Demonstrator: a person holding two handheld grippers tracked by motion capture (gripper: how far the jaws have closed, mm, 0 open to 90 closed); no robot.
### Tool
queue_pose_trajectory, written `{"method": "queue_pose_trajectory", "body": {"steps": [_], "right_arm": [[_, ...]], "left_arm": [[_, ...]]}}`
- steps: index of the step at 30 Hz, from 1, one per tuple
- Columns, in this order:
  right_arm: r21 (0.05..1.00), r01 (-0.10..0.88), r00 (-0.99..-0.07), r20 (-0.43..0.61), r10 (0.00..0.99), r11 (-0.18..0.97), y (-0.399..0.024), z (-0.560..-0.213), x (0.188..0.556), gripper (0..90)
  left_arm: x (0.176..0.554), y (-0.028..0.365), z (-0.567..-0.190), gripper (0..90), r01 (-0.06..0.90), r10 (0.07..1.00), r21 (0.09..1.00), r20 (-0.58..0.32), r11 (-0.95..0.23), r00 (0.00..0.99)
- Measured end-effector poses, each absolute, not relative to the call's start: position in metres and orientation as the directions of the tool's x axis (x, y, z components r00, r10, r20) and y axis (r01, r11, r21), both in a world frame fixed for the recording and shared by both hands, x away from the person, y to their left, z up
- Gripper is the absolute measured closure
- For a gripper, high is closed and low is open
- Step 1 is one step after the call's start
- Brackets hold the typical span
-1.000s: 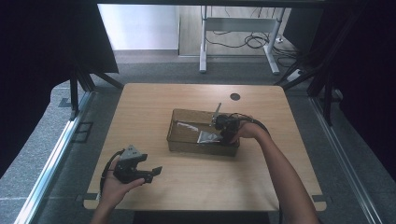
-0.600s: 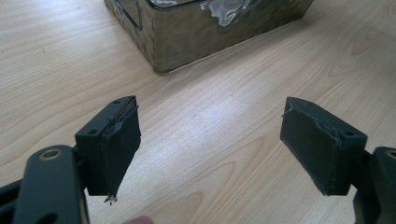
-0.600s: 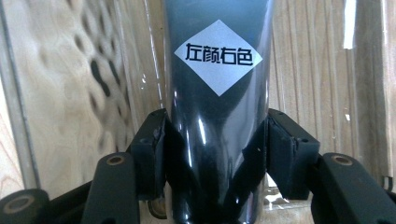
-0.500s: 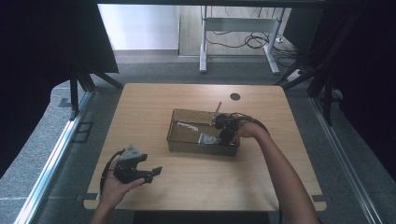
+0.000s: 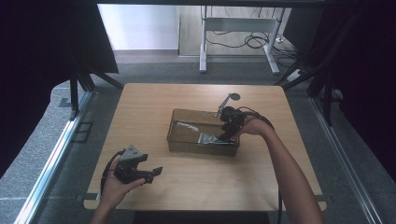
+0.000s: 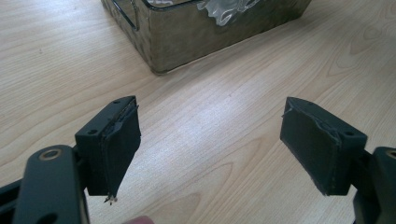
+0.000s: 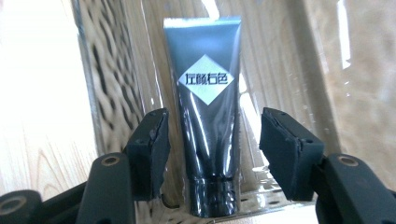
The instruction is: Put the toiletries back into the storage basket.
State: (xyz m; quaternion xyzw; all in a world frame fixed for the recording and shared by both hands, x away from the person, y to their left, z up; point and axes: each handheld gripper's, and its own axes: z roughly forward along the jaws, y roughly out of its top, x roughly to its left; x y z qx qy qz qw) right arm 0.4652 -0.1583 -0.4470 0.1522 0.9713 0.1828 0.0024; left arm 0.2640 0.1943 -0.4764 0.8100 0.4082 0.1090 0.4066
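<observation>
Tube (image 7: 209, 116), dark with a silver diamond label, sealed in clear wrap, lies flat on the floor of the clear plastic bin (image 5: 187, 142), near the bin's right end in the high view, cap end toward the right tongs (image 7: 212, 149). Right tongs sit over that end of the bin, jaws wide, one pad on each side of the tube with gaps showing, pads not pressing it; jaws have just been opening. In the high view the right tongs (image 5: 229, 122) hang above the bin's right rim, hand and forearm coming in from the lower right. A second wrapped item, pale (image 5: 187, 126), lies in the bin's left part, apart from the tube. Left tongs (image 5: 140, 169) rest low near the front left of the wooden surface (image 5: 154, 102), well apart from the bin, jaws spread wide, nothing between them. Left gripper view: bare wood between the pads (image 6: 122, 144), bin corner (image 6: 187, 42) farther off.
</observation>
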Motion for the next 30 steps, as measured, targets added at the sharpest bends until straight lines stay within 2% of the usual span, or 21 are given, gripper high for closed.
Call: {"method": "queue_pose_trajectory", "body": {"steps": [7,21,30], "right_arm": [[0.456,0.305,-0.944,0.029,0.329,0.836,-0.174,-0.429,0.452,45.4],[0.584,0.316,-0.922,0.003,0.387,0.748,-0.218,-0.410,0.417,45.7],[0.641,0.337,-0.899,0.001,0.438,0.689,-0.256,-0.416,0.388,46.1]], "left_arm": [[0.264,0.192,-0.477,20.4,0.572,0.748,0.748,-0.156,-0.338,0.645],[0.262,0.188,-0.477,20.5,0.569,0.743,0.746,-0.152,-0.346,0.651],[0.262,0.185,-0.478,20.5,0.571,0.741,0.741,-0.151,-0.354,0.654]]}}
